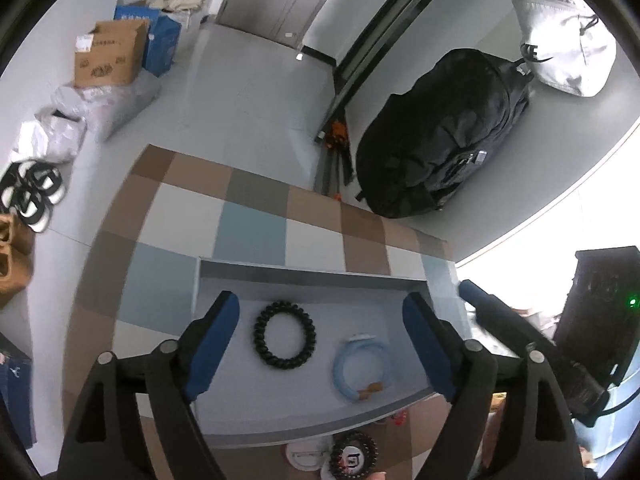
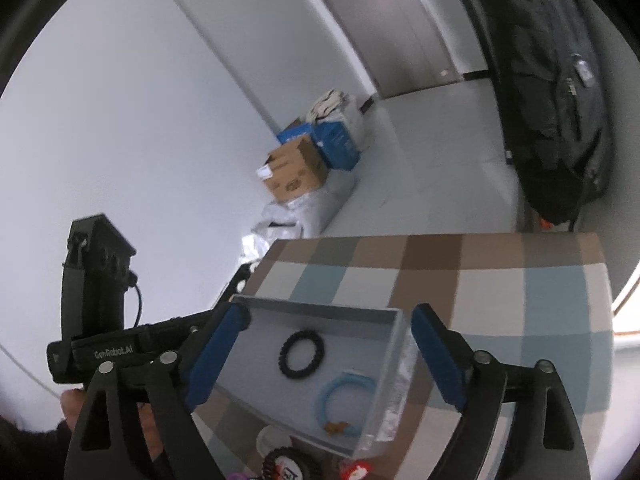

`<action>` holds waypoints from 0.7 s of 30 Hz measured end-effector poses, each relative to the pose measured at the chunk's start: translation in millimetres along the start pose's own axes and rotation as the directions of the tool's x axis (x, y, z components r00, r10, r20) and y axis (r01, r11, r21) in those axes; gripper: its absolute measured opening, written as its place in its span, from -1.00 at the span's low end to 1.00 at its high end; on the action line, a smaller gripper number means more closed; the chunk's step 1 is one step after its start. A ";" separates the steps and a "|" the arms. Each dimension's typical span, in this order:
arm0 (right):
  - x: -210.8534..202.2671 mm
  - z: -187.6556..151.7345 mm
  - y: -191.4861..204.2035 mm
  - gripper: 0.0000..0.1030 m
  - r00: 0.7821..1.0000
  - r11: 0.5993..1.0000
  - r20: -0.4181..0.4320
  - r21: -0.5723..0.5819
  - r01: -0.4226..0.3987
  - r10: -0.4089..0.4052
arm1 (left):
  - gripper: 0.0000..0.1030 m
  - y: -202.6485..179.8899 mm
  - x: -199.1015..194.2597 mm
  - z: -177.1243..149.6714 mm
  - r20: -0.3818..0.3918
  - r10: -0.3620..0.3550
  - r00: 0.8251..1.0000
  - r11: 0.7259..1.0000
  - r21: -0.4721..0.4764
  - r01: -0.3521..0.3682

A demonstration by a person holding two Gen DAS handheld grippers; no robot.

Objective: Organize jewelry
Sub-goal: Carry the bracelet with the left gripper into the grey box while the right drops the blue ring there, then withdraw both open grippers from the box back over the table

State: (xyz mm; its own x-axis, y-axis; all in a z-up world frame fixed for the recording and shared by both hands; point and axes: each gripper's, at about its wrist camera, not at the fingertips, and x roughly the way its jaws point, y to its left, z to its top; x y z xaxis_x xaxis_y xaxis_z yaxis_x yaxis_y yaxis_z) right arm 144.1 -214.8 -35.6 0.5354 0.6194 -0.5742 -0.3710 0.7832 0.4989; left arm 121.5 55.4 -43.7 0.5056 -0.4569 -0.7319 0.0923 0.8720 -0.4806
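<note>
Table surface: a checked cloth (image 1: 256, 236) in brown, white and pale blue lies under and ahead of both claws.
Tray: a shallow grey box tray (image 1: 304, 274) sits on the cloth directly ahead of the left gripper (image 1: 320, 312), its near rim passing under the fingertips. In the right wrist view the same tray (image 2: 394, 344) lies ahead of and slightly below the right gripper (image 2: 330, 324).
Left gripper state: jaws spread wide, nothing between them; the blue pads (image 1: 218, 336) straddle the tray interior.
Right gripper state: jaws spread wide, nothing held; blue pads (image 2: 218, 350) flank the tray.
Black coil band: a spiral hair tie or bracelet (image 1: 285, 335) lies flat in the tray, just inside the left finger of the left gripper. Judged light, springy and compliant; grip across one side of the ring, since the coils should compress without slipping.
Blue bangle: a pale blue ring (image 1: 362, 368) with a small orange charm lies flat in the tray, just beside the coil band and nearer the right finger. Judged light, stiffer and smoother; take it on the rim away from the charm.
Loose items: below the fingertips, outside the near rim, sit another dark coil band around a printed disc (image 1: 352, 458) and a white round piece (image 1: 304, 458); both are partly cut off, so their exact nature is uncertain. They likely remain to be placed.
</note>
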 end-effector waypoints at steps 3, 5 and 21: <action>-4.8 -1.0 -3.6 0.78 1.000 1.000 0.009 0.019 0.005 -0.005 | 0.58 -3.4 1.4 -1.6 0.012 0.034 0.999 0.999 0.009 -0.034; -7.7 -3.0 -4.5 0.78 1.000 0.999 0.009 0.032 0.004 -0.004 | 0.58 -7.5 -4.5 -4.8 0.060 0.085 0.995 0.996 0.031 -0.087; -51.2 -48.2 21.8 1.00 0.994 0.990 0.066 -0.100 0.097 -0.091 | 0.59 -27.2 -44.8 -50.2 0.241 0.292 0.926 0.939 0.114 -0.326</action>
State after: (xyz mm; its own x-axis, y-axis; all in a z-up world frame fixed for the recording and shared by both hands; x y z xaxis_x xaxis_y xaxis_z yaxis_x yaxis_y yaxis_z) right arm 72.1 -226.9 -26.6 0.6158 0.5409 -0.5729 -0.3911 0.8410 0.3738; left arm 53.3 43.3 -22.1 0.7013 -0.1261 -0.7016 0.0199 0.9873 -0.1575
